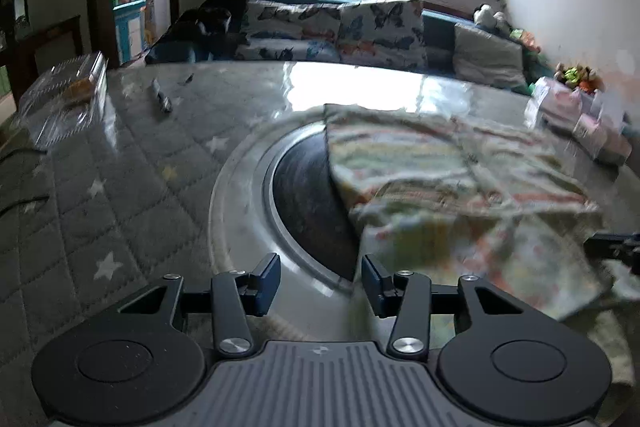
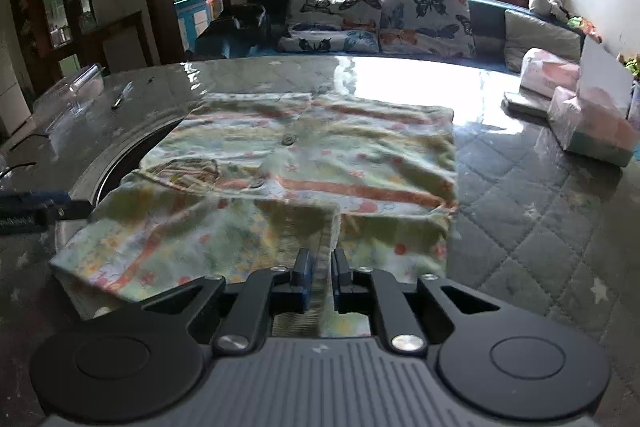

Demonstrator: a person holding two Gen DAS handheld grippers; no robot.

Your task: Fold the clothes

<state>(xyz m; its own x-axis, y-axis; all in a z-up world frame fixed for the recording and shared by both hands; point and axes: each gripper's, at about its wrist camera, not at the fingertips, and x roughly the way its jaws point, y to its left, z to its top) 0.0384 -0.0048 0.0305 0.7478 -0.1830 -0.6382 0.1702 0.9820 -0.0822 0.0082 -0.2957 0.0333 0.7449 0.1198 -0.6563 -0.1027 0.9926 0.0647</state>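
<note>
A pale patterned shirt with orange stripes and buttons lies partly folded on the glass-topped table; it also shows in the left wrist view, blurred. My right gripper is shut on a folded edge of the shirt's near hem, which is lifted slightly. My left gripper is open and empty, just left of the shirt's near left edge, over the round metal ring set in the table. The left gripper's tip also shows at the left edge of the right wrist view.
A clear plastic box and a small dark remote sit at the far left of the table. Pink tissue packs stand at the far right. A sofa with butterfly cushions lies beyond the table.
</note>
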